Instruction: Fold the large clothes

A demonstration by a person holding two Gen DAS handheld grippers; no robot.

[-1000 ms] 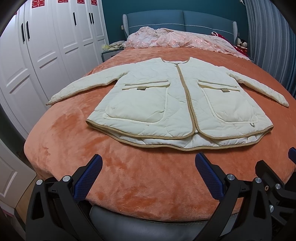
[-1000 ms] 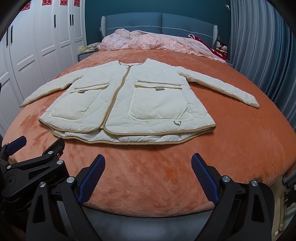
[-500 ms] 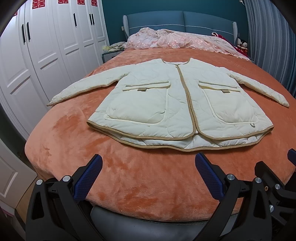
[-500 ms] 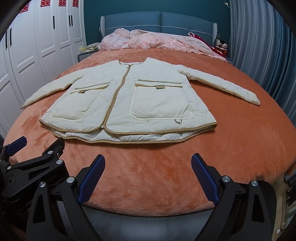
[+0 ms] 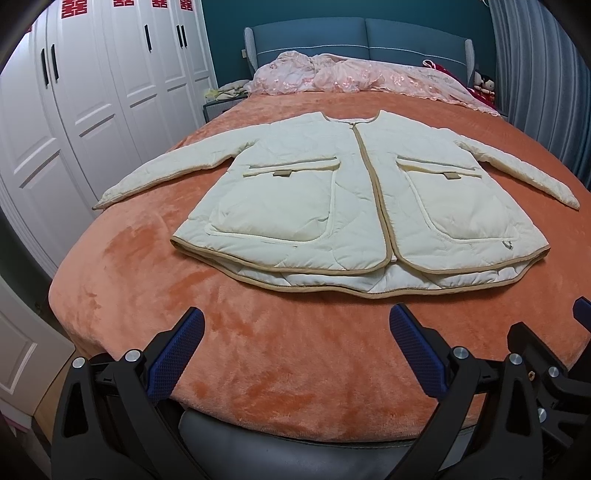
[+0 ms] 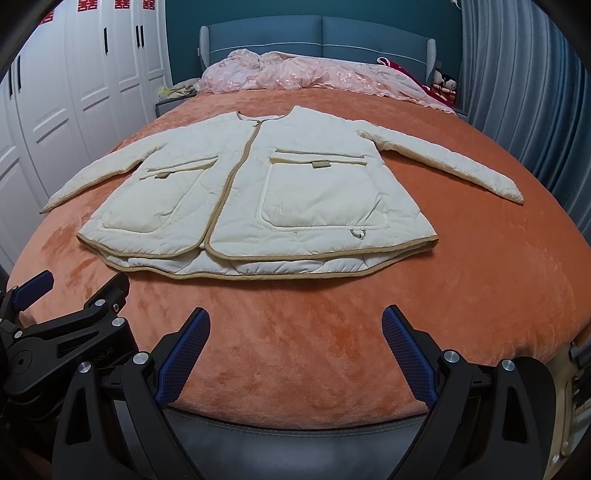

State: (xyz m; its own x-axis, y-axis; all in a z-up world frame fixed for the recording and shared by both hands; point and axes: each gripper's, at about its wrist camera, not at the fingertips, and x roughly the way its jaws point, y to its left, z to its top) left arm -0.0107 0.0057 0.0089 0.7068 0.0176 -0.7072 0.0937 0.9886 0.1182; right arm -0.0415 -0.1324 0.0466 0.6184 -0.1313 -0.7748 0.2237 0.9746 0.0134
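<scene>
Spread flat on an orange bedspread (image 5: 258, 354), the cream quilted jacket (image 5: 354, 206) remains unfolded; little has changed, both the left gripper (image 5: 295, 332) and right gripper (image 6: 295, 328) held spread, empty.

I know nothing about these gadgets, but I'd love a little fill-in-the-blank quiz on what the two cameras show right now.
1. The cream jacket lies spread flat on an ______ blanket.
2. Both its sleeves are stretched ______ to the sides, not folded in.
3. The left hand-held gripper and the right hand-held gripper both have their jaws ______, holding nothing.
4. A crumpled ______ cover lies by the blue headboard.

Missing words: orange; out; open; pink
</scene>
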